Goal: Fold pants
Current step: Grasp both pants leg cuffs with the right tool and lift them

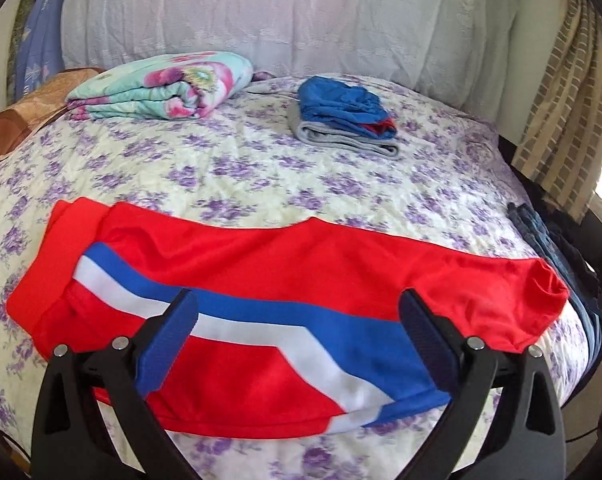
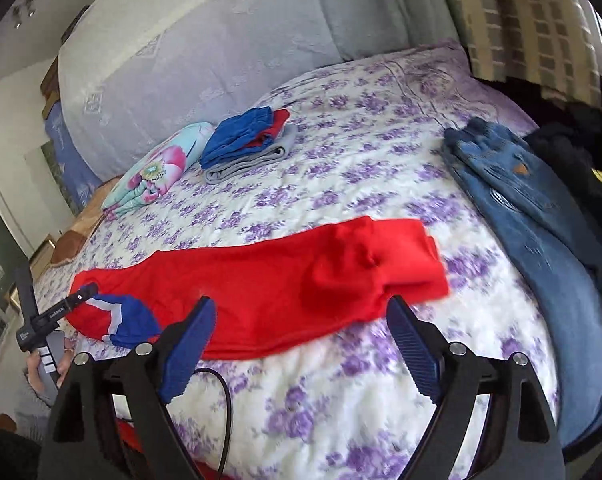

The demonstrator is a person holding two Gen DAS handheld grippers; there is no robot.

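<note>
Both tools [image 1: 299, 320] [image 2: 301, 328] spread apart over red pants [image 1: 261, 280], jeans [image 2: 521, 208] beside, possibly touching, folded stack [image 1: 341, 120] beyond

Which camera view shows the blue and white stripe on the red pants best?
The left wrist view. There the blue and white stripe runs across nearly the whole length of the red pants, between the fingers of the open left gripper. The right wrist view shows only a short bunched piece of it at the pants' left end.
</note>
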